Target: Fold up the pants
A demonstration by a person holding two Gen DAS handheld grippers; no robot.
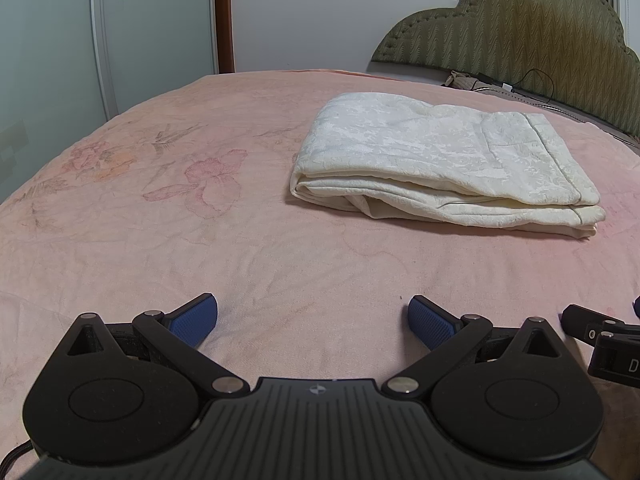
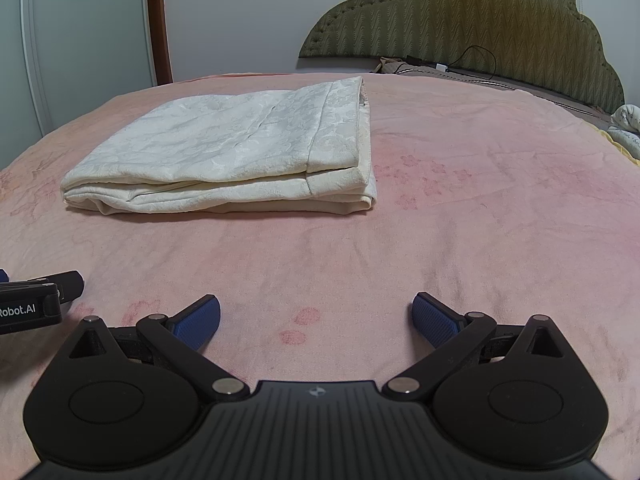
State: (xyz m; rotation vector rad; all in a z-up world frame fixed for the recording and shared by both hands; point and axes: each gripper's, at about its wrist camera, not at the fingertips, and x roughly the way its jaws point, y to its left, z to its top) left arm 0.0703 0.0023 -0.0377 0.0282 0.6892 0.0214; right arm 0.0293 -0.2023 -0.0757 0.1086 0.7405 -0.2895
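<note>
Cream-white pants [image 1: 436, 164] lie folded into a flat rectangular stack on the pink bedspread [image 1: 200, 240]. In the right wrist view the pants [image 2: 228, 152] sit ahead and to the left. My left gripper [image 1: 313, 318] is open and empty, low over the bedspread, well short of the pants. My right gripper [image 2: 316, 318] is open and empty too, also short of the pants. Each gripper's body shows at the edge of the other's view, the right one [image 1: 600, 340] and the left one [image 2: 36, 300].
An olive padded headboard [image 2: 460, 12] stands at the far right end of the bed, with a black cable and charger [image 2: 440, 66] along its base. White wardrobe doors [image 1: 100, 32] and a brown door frame [image 1: 224, 16] stand beyond the bed. Crumpled bedding [image 2: 628, 124] lies at the far right.
</note>
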